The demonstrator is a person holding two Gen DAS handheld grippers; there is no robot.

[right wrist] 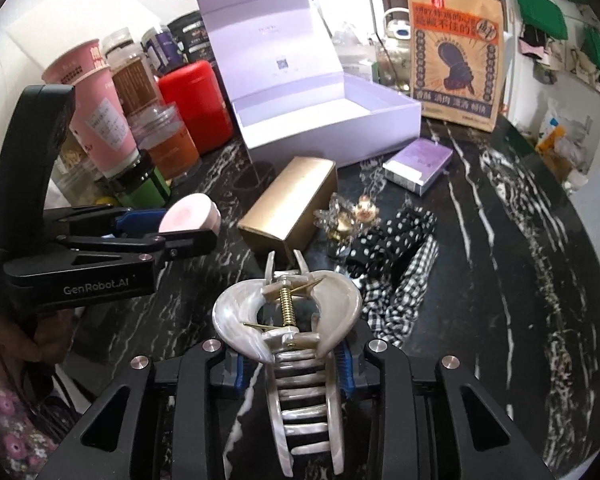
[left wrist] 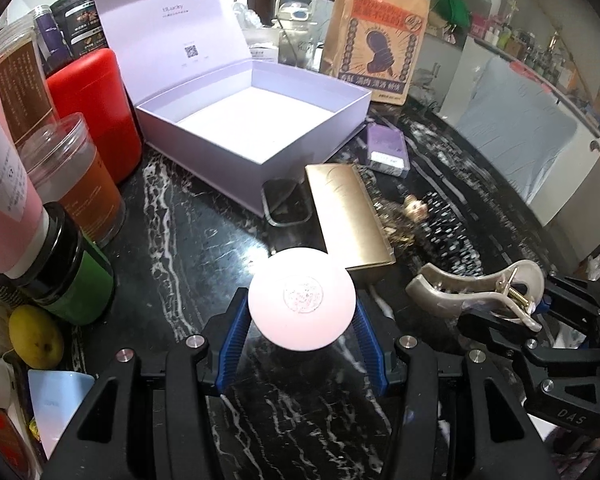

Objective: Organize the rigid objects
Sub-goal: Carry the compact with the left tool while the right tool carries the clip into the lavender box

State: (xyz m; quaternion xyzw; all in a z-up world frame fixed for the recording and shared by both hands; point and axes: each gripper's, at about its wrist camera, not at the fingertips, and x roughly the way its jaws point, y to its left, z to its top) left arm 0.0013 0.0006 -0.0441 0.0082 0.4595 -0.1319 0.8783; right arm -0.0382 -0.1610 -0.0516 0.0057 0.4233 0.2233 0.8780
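I had the left tool (left wrist: 302, 320) clamped on the pink compact (left wrist: 302, 304), low centre of its frame, gripping its smooth, slippery rim. The right tool (right wrist: 296, 360) held the stiff, brittle-looking hair claw (right wrist: 288, 320) across its toothed body, bottom centre. The open box (left wrist: 252, 124) sat on the counter (left wrist: 180, 240), upper left.

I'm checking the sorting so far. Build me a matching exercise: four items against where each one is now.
Things:
1. round pink compact
2. pearly beige hair claw clip
3. gold rectangular box
4. small purple card box

Places:
A. lying on the black marble table, in front of the open lavender gift box
B. in the right gripper
C. on the table beside the brown paper bag
D. in the left gripper

Pairs: 1-D, 2-B, 3-A, 4-C
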